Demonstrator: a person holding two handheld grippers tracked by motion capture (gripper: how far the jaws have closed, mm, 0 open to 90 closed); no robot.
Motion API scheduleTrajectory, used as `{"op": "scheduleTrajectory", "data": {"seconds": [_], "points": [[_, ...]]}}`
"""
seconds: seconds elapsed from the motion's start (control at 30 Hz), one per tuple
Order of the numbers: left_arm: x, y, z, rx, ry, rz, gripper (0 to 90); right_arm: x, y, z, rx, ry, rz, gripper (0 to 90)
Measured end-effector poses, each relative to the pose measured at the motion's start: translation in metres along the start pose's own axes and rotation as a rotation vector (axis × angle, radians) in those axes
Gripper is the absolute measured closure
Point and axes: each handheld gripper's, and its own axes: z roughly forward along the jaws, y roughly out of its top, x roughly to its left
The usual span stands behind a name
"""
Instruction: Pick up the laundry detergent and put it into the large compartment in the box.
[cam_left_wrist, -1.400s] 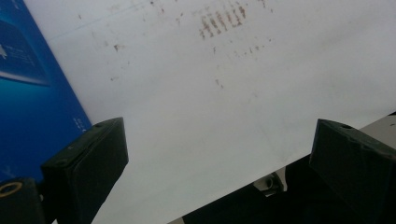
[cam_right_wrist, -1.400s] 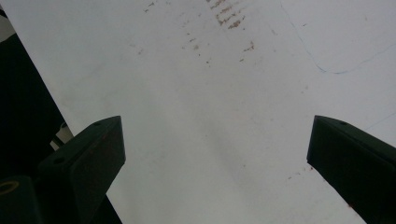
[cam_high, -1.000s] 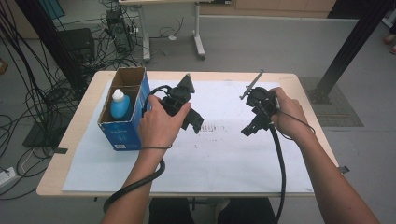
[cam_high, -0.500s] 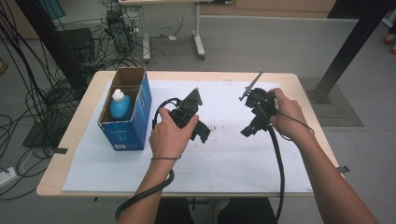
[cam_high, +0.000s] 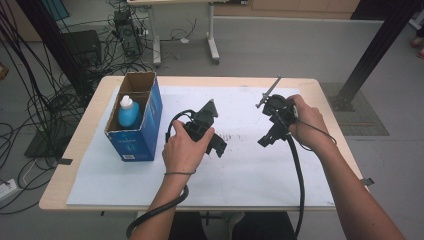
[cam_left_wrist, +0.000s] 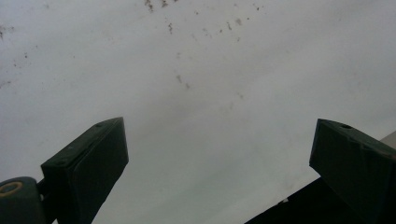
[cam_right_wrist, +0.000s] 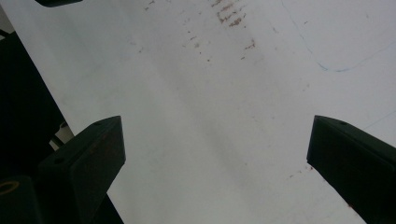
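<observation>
Left gripper (cam_high: 218, 146) moved from the box (cam_high: 136, 120), jaws apart; bottle (cam_high: 128, 112) half hidden inside

Wooden table (cam_high: 75, 165) under a smudged, perhaps ink-stained, white sheet (cam_high: 250, 175).

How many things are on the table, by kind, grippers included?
Boxes: 1, the blue box
Bottles: 1, the bottle standing inside that box
White sheets: 1, the sheet over the tabletop
Grippers: 2, the left gripper and the right gripper, both open and empty
Total: 5
</observation>
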Motion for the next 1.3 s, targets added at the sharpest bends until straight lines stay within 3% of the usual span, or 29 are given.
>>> {"op": "scheduleTrajectory", "data": {"seconds": [1.3], "points": [[-0.0004, -0.0015, 0.0039, 0.006, -0.022, -0.012, 4.7, 0.0007, -0.0018, 0.0020, 0.001, 0.008, 0.001, 4.1]]}}
